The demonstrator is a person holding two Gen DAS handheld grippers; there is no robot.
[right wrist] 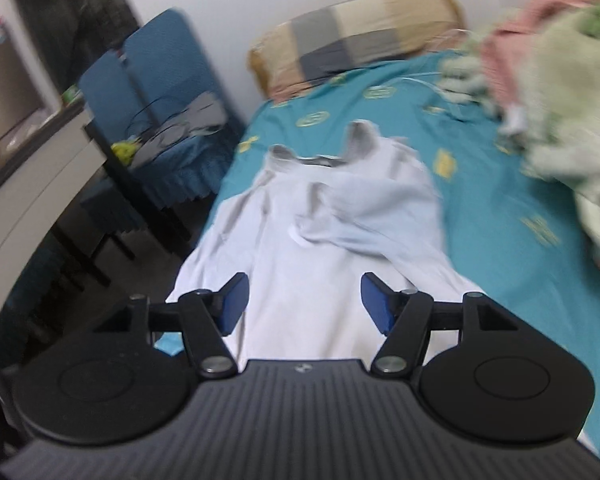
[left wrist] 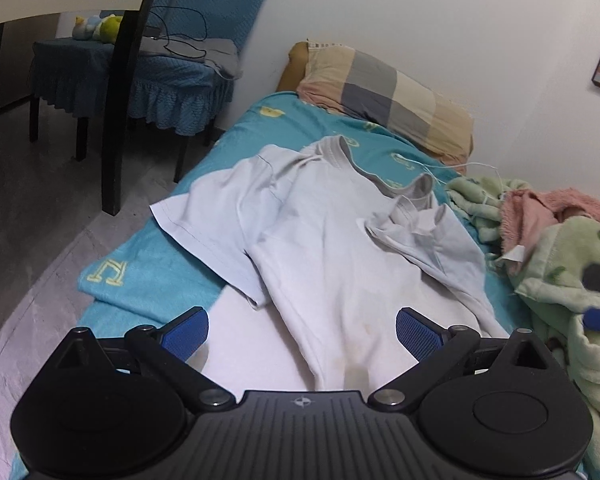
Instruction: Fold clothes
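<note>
At the bottom of the left wrist view we see the left gripper (left wrist: pixel 302 334) with its blue pads spread wide and nothing between them, poised over the lower hem of the pale T-shirt (left wrist: pixel 332 240). The right gripper (right wrist: pixel 304 304) fills the bottom of its own view in the same way, jaws apart and empty, above the same T-shirt (right wrist: pixel 300 280). The garment lies at frame centre on the teal bedsheet (left wrist: pixel 156 268), collar toward the top of the frame; one sleeve is spread flat toward the left, and the other is folded in over the chest at centre right. We see bare sheet to the left of the shirt as far as the bed edge, and in the right wrist view a broad strip of sheet (right wrist: pixel 500 200) to its right. A yellow printed mark on the sheet at lower left resembles a letter, but we cannot read it. At the right edge lies a heap of green and pink blankets (left wrist: pixel 560 248). Beyond the collar, at upper centre, a checked pillow (left wrist: pixel 392 96) rests against the wall. Only the left view shows sharply the blue-covered chair (left wrist: pixel 180 80) and dark table leg (left wrist: pixel 118 120) at upper left; the right view is motion-blurred.
</note>
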